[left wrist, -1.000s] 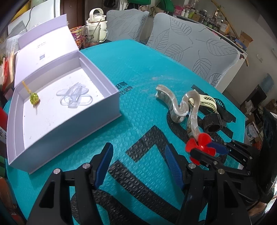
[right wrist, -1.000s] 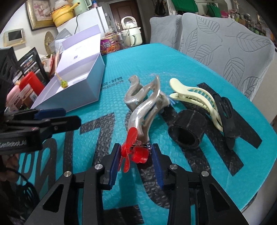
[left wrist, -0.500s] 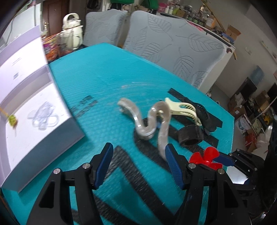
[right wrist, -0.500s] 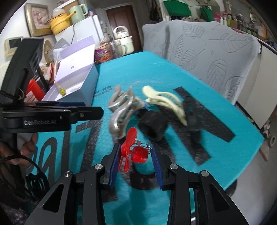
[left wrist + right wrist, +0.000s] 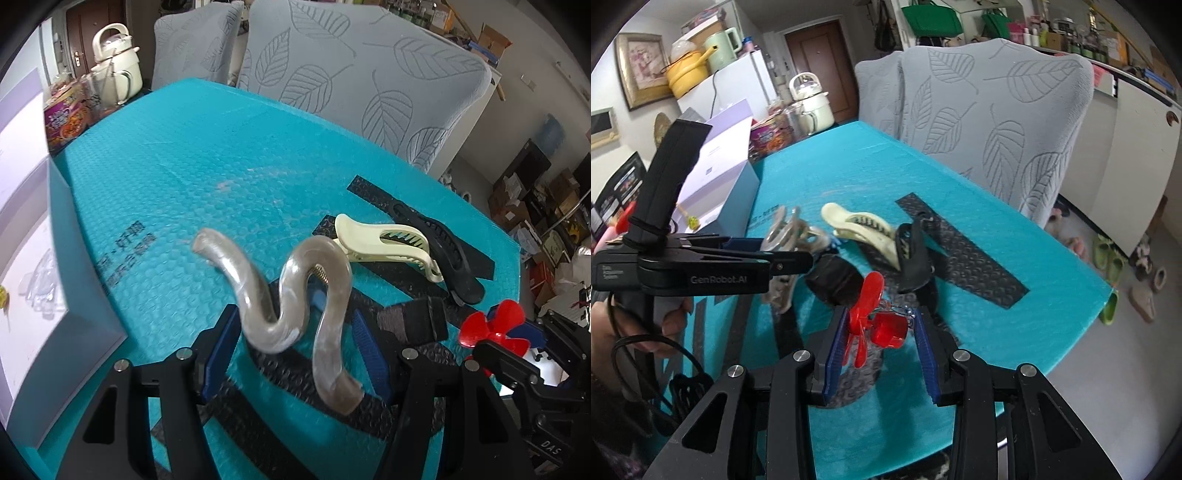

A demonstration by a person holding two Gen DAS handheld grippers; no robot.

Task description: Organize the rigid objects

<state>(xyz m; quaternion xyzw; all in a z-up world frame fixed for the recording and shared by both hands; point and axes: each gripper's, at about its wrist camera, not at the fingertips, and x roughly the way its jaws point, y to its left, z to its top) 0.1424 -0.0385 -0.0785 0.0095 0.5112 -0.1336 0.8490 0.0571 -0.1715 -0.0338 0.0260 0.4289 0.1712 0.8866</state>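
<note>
Right tool (image 5: pixel 881 332) clamped on a red hair clip (image 5: pixel 875 321), left tool (image 5: pixel 295 350) spread apart around a wavy grey clip (image 5: pixel 295 295), not gripping, above the teal counter (image 5: pixel 207 155)

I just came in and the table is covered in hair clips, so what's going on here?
A person is sorting hair accessories with a pair of hand-held tongs in each hand. The right tongs are shut on a red flower-shaped clip, held above the teal table. The left tongs stand open around a wavy translucent clip, not yet gripping it. A cream claw clip, a black clip and a black band lie on the table. The lavender box sits open at the left.
</note>
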